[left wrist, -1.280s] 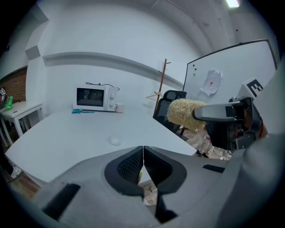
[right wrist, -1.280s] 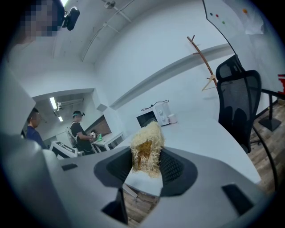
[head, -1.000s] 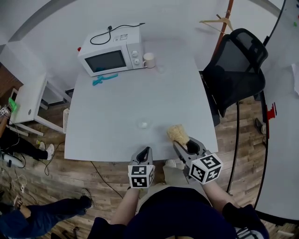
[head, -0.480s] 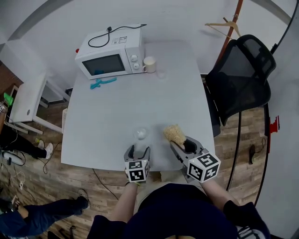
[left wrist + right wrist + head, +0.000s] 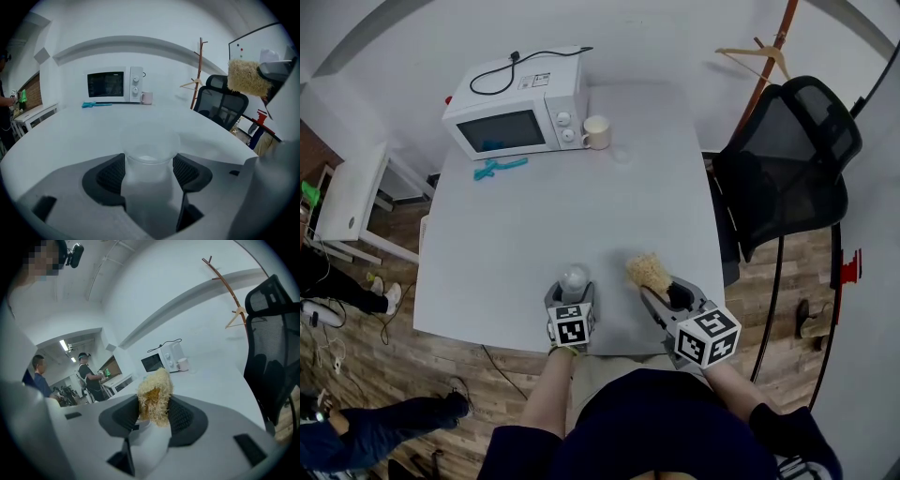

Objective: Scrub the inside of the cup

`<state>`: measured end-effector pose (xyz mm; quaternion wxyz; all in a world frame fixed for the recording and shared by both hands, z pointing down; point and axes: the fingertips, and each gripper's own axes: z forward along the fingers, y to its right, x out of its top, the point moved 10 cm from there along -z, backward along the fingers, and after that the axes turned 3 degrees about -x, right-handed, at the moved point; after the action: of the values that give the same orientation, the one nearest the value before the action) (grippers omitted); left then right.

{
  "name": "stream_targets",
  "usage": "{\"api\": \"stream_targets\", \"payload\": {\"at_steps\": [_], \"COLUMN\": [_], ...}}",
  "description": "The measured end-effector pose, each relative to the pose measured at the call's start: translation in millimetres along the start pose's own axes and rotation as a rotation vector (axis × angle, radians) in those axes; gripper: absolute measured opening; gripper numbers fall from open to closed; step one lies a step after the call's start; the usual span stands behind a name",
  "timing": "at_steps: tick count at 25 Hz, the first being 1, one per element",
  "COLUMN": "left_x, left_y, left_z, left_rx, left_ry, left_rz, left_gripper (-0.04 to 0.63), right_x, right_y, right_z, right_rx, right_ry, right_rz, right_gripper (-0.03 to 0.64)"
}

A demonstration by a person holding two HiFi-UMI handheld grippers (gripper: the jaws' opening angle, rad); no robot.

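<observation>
Left gripper [image 5: 571, 290]: its jaws were opening, with the cup [image 5: 574, 277] standing between them. The dark pads sat close on either side of the cup's wall, and I could not see them pressing on it.

Cup: clear and upright on the white table [image 5: 581, 202], near the front edge, just ahead of the person. It looked empty.

Right gripper [image 5: 662, 290]: closed on a tuft of pale yellow scrubber [image 5: 648, 270]. The tuft stuck out past the jaw tips, raised off the table.

Gap between the two: the scrubber was just to the right of the cup, beside it and not touching it.

Far side of the table: a white microwave [image 5: 516, 117] stood with its cord coiled on top, and a cream mug [image 5: 597, 132] was right next to it. A blue tool [image 5: 497, 168] lay in front of the microwave. All three were well apart from the cup.

Right of the table: a black mesh office chair [image 5: 787, 159].

Elsewhere in the room: two people [image 5: 86, 373] stood by a side table. They were small in the right gripper view, too small for me to tell what they were handling.
</observation>
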<state>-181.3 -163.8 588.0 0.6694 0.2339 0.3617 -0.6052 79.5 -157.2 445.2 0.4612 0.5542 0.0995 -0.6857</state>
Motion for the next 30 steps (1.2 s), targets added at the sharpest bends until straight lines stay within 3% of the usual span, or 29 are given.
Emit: {"api": "stream_targets", "payload": {"at_steps": [6,13,21,30], "left_x": [-4,15,41,72], "left_y": [-2,-1,19,60], "left_z": [20,9,1,-12], "left_rx": [0.005,-0.014,-0.082,-0.178], "left_ry": [-0.024,-0.014,0.012,0.056], "left_rz": [0.029,0.053,0.092,0.268], "left_gripper": [0.299,0.288,0.288,0.288], "right_x": [-1,1,1,8], "right_y": [3,1,11,15], "right_z": [7,14,19,23], "right_rx": [0.010,0.001,-0.027,0.001], "right_ry": [-0.021,-0.008,-0.013,-0.063], "right_rz": [0.000,0.012,0.006,-0.074], "right_gripper": [0.174,0.173,0.173,0.174]}}
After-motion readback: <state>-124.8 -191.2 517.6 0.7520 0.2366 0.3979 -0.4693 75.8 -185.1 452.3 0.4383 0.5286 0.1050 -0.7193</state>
